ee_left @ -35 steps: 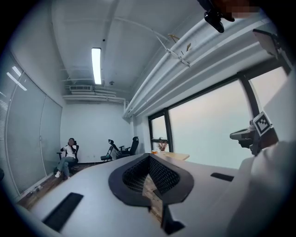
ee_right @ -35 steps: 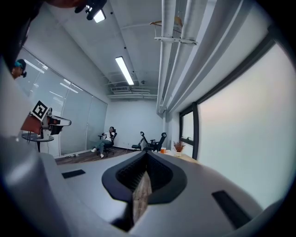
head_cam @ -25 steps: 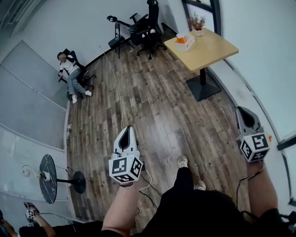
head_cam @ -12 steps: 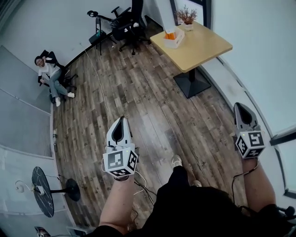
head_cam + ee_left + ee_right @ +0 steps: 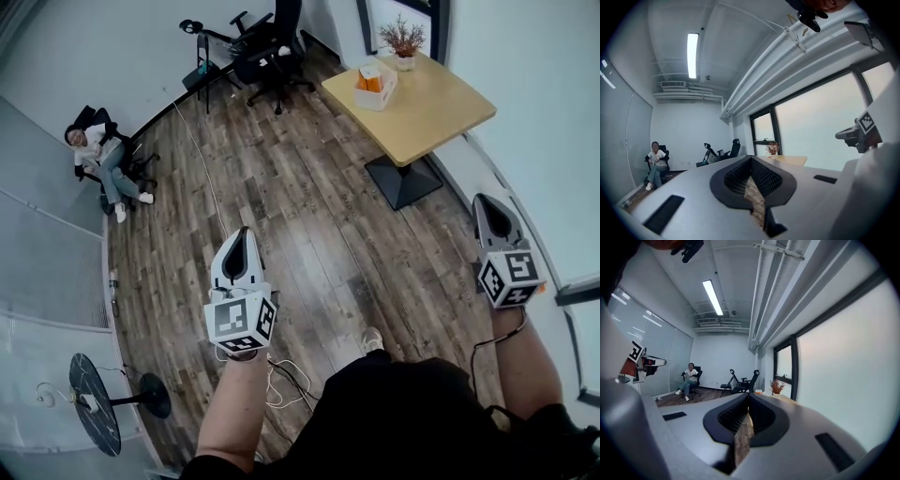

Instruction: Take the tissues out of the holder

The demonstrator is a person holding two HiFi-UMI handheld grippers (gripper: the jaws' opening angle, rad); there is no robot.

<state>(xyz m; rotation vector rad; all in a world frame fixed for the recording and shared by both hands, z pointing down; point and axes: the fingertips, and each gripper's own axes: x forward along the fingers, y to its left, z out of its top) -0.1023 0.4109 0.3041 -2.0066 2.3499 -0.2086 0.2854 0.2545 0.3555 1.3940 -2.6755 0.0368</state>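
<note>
Both claws are closed and empty. In the left gripper view the left claw (image 5: 751, 160) has its dark ribbed jaws meeting at the tips. Only a thin wedge of brown wood-plank floor (image 5: 309, 216) shows through the slot behind them, and nothing is gripped. In the right gripper view the right claw (image 5: 748, 409) looks the same: jaws pressed together, with only floor seen through the slit.

From the head view, the left claw (image 5: 242, 232) and right claw (image 5: 485, 200) are held out in front of the person over bare floor, apart from each other and touching nothing.

The white box-shaped tissue holder (image 5: 375, 84), with orange and white contents too small to make out, sits on the light wooden square table on a black pedestal (image 5: 441, 108). It is at the far end of the room, well apart from both claws, and just beside it stands a small potted plant with reddish sprigs (image 5: 403, 42). Black office chairs (image 5: 267, 47) stand near the far wall, and a person sits in a chair (image 5: 98, 155) at the left.
</note>
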